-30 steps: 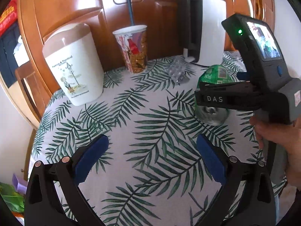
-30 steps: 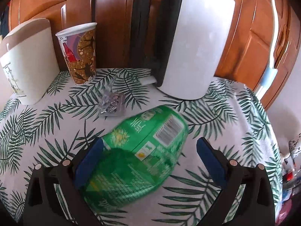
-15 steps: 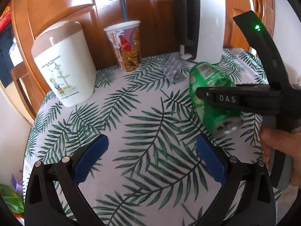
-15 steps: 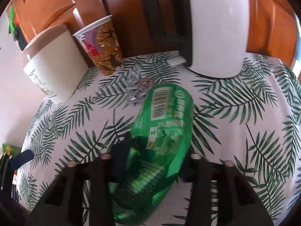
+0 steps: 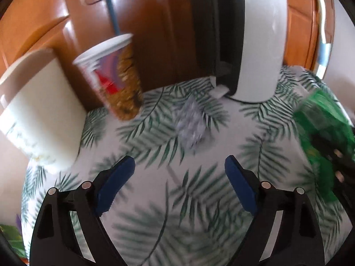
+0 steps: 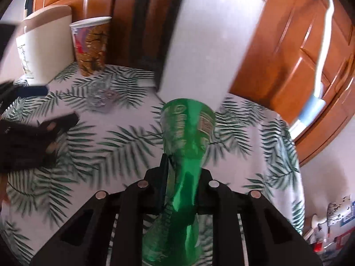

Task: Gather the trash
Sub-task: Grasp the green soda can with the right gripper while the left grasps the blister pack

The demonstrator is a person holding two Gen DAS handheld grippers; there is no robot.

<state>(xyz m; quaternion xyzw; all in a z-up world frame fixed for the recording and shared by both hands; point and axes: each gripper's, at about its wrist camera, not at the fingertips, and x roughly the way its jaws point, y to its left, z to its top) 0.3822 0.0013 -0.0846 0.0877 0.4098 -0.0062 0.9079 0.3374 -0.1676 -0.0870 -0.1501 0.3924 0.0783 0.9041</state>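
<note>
Since the earlier frames the right gripper (image 6: 180,175) has gone from standing open around the green bottle (image 6: 188,130), which lay on its side on the cloth, to clamped on it; the bottle now appears lifted, its far end pointing toward 12 o'clock in the right wrist view. The left gripper (image 5: 179,177) has swung toward the back of the table, so the blister pack (image 5: 192,124) now lies just ahead of it.

Right gripper: jaws pinched hard on the bottle, whose wall is squeezed flat between them. Left gripper: jaws wide apart, holding nothing; its blue pads (image 5: 116,182) hover over the tablecloth (image 5: 155,210). The left wrist view is blurred by motion.

Outward from the left gripper: the crumpled silvery blister pack at 12 o'clock, near the middle of the cloth; a paper cup (image 5: 115,77) with a straw at 11 o'clock; a cream container (image 5: 37,115) at 10 o'clock; a white kettle (image 5: 255,40) with a black handle at 1 o'clock; the held bottle at 3 o'clock.

Progress, as a judgement: one piece of trash is secured but not yet deposited. The blister pack, and perhaps the cup, remain to be collected. Whether the cream container is the bin cannot be told.
</note>
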